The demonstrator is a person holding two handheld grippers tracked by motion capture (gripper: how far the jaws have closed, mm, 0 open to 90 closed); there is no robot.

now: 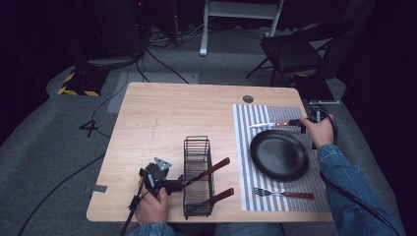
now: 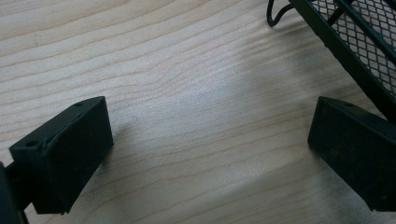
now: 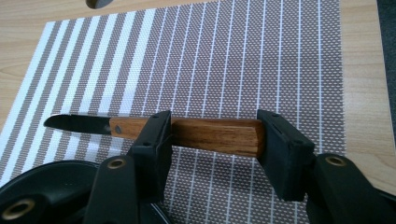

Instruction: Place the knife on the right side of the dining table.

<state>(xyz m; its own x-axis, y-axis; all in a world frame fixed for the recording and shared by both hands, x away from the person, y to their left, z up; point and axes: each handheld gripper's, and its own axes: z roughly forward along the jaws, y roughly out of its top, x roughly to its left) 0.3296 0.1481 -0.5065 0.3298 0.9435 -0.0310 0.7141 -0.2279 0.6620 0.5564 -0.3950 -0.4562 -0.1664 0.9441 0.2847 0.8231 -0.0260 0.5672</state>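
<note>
We see the right gripper (image 3: 212, 140) spread around the wooden-handled steel knife (image 3: 187, 132) on the striped placemat (image 3: 261, 60) beyond the round black plate (image 1: 279, 155), the left gripper (image 2: 210, 149) spread over bare bench (image 2: 187, 70) beside the black wire-mesh caddy (image 1: 197, 177) holding two wooden-handled utensils (image 1: 209, 170).

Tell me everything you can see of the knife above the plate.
The knife has a dark-looking blade and a brown wooden handle with one visible rivet near the blade. It lies flat on the striped placemat, just beyond the black plate, blade pointing toward the table's middle. The right gripper straddles its handle with jaws open; whether a pad touches it I cannot tell.
</note>
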